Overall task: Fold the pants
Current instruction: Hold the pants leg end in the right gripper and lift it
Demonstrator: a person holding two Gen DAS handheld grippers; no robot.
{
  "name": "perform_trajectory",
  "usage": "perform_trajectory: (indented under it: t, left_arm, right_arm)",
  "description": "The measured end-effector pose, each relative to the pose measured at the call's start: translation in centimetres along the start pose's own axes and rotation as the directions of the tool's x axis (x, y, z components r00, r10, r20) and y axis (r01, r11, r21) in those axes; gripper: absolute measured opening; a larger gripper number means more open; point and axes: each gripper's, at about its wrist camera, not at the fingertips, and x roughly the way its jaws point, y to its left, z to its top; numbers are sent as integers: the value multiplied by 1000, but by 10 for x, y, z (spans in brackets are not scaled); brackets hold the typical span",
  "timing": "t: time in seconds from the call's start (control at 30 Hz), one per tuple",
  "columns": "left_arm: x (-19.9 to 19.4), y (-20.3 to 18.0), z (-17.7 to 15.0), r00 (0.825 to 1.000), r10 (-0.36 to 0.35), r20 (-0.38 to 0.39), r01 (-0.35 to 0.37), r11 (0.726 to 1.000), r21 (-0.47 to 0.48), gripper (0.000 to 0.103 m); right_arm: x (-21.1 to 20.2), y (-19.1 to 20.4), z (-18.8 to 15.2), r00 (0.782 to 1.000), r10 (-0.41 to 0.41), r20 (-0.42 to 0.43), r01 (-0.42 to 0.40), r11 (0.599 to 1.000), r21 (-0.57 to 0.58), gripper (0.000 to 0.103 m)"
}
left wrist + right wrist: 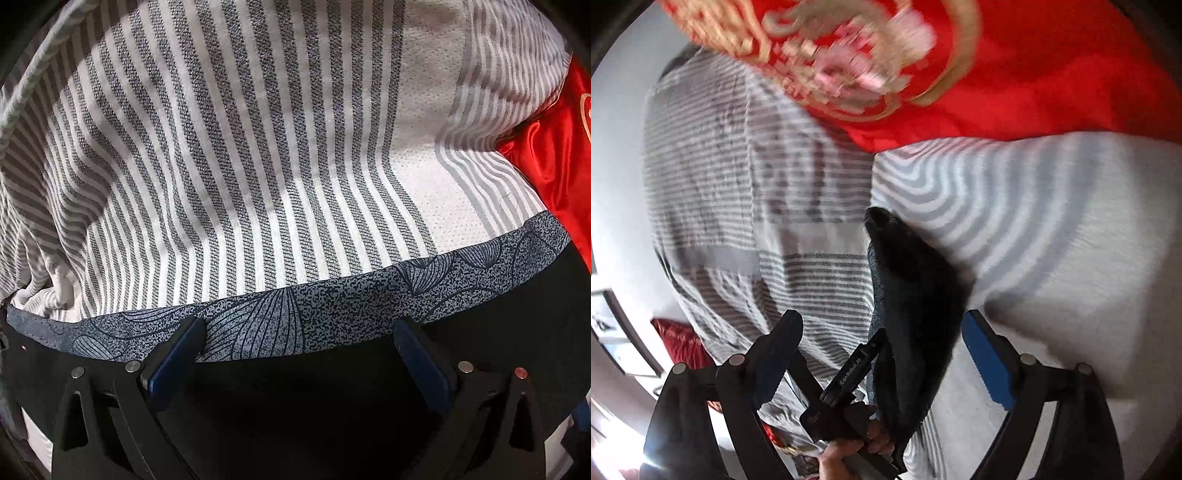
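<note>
The pants, dark with a blue-grey speckled band bearing a line-drawn leaf print, lay on a bed covered by a grey-and-white striped sheet. In the left wrist view the patterned band ran across the lower frame, with plain black cloth below it, filling the space between the fingers.

Left gripper: pointed steeply down at the pants, jaws set wide. The blue pads stood at either side of the band; they did not press on the cloth. Nothing gripped.

Right gripper: jaws wide apart, blue pad faces clear on both sides. A dark fold of the pants rose up between the two fingers, but neither pad touched it as far as could be seen. View was motion-blurred.

In the right wrist view the left gripper appeared low in the frame, held in a hand, lying against the near edge of the dark fold.

Surroundings: a red satin cloth with gold embroidery lay over the far part of the bed, its edge overlapping the striped sheet. The same red cloth showed at the right edge of the left view, just beside the end of the patterned band. A second red item sat at the left beyond the sheet; could not tell what it was. A pale wall stood behind.
</note>
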Motion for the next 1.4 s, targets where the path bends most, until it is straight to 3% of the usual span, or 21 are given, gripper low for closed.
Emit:
perform_trajectory:
  t: [0.1, 0.27, 0.53, 0.63, 0.67, 0.7, 0.73, 0.9, 1.03, 1.1, 1.17, 1.2, 1.27, 1.4]
  left_arm:
    - [0, 0, 1, 1000, 7, -3, -7, 1000, 2, 103]
    - [-2, -4, 3, 1000, 9, -3, -9, 1000, 7, 103]
    - [-1, -1, 2, 1000, 18, -1, -18, 1000, 4, 103]
    - [-1, -1, 2, 1000, 18, 2, -18, 1000, 3, 103]
    - [-1, -1, 2, 1000, 18, 3, -18, 1000, 3, 103]
    - [-1, -1, 2, 1000, 20, 5, -20, 1000, 4, 103]
    - [-1, -2, 1, 1000, 22, 7, -22, 1000, 5, 103]
    - [-4, -1, 4, 1000, 14, -8, -14, 1000, 0, 103]
    - [-20, 17, 11, 996, 72, 44, -67, 993, -101, 103]
    - [-14, 24, 12, 995, 93, 30, -89, 988, -127, 103]
    - [9, 21, 10, 992, 112, -51, -117, 989, -91, 103]
    - [10, 19, 8, 993, 115, -2, -114, 990, -85, 103]
    - [7, 14, 9, 990, 139, 14, -139, 990, -41, 103]
    - [-7, 29, 10, 998, 66, -14, -67, 994, -82, 103]
  right_arm:
    - [8, 5, 3, 1000, -31, 0, 31, 999, -10, 89]
    - [7, 16, 2, 977, -214, 14, 214, 975, -60, 85]
    - [38, 26, 9, 965, -262, -17, 259, 960, -102, 84]
    - [53, 29, 10, 960, -279, -22, 274, 953, -127, 78]
    - [55, 29, 10, 960, -279, -26, 274, 954, -123, 63]
    - [59, 24, 12, 963, -268, -43, 262, 960, -99, 33]
    - [62, 18, 13, 967, -247, -61, 244, 968, -63, 19]
    - [56, 20, 8, 987, -142, -72, 140, 989, -37, 17]
    - [54, 37, 4, 990, -103, -91, 97, 993, -71, 17]
    - [54, 44, 2, 991, -88, -101, 80, 993, -87, 17]
    - [56, 51, -2, 991, -78, -110, 66, 993, -102, 17]
    - [59, 53, -6, 990, -75, -121, 62, 992, -106, 17]
    - [61, 58, -10, 991, -63, -121, 50, 993, -108, 17]
    - [61, 73, -15, 991, -28, -127, 14, 994, -110, 17]
